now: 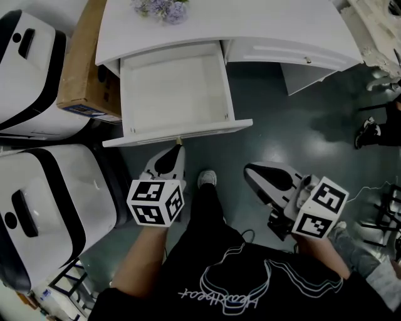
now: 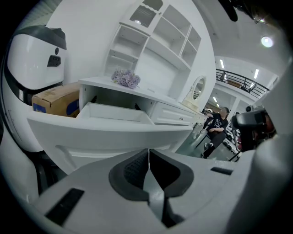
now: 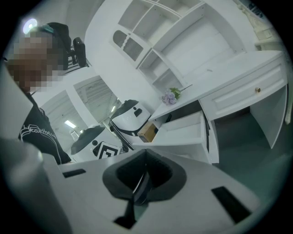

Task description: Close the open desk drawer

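The white desk (image 1: 250,25) has its left drawer (image 1: 175,88) pulled far out toward me, with nothing inside. Its front panel (image 1: 178,133) carries a small brass knob at the middle. My left gripper (image 1: 178,146) is shut, its tips right at that knob and the panel's lower edge. In the left gripper view the closed jaws (image 2: 149,153) point at the drawer front (image 2: 110,137), close ahead. My right gripper (image 1: 249,170) hangs lower right over the floor, shut on nothing and apart from the desk. The right gripper view looks past its jaws (image 3: 145,155) at the open drawer (image 3: 185,130).
A cardboard box (image 1: 84,63) and two white-and-black machines (image 1: 31,69) (image 1: 50,207) stand left of the drawer. Purple flowers (image 1: 161,9) lie on the desktop. A closed drawer (image 1: 294,55) is to the right. My shoe (image 1: 207,179) is below; another person (image 1: 376,128) is at far right.
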Motion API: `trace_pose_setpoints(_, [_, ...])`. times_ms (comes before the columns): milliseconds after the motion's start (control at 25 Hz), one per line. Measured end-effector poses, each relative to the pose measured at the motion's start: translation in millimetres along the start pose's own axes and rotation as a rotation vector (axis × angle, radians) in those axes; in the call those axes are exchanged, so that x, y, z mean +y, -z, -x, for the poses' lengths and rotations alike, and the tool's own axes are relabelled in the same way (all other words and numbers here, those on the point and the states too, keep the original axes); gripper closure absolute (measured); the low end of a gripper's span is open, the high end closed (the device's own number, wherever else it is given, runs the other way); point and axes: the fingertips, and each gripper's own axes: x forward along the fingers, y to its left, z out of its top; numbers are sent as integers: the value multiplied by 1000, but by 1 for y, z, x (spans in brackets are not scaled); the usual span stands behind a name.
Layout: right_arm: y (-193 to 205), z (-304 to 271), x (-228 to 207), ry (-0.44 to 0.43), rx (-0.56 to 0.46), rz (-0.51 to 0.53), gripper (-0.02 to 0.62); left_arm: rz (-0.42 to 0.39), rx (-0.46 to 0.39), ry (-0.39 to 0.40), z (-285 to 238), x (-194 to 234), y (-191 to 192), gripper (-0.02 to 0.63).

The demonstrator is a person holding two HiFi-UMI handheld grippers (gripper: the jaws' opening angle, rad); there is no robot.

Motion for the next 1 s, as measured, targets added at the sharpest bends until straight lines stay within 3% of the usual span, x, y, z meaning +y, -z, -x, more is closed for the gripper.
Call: trace_pose_setpoints(1000, [-20, -40, -20, -1, 58, -13, 589, 67, 25, 11, -33, 19, -18, 598])
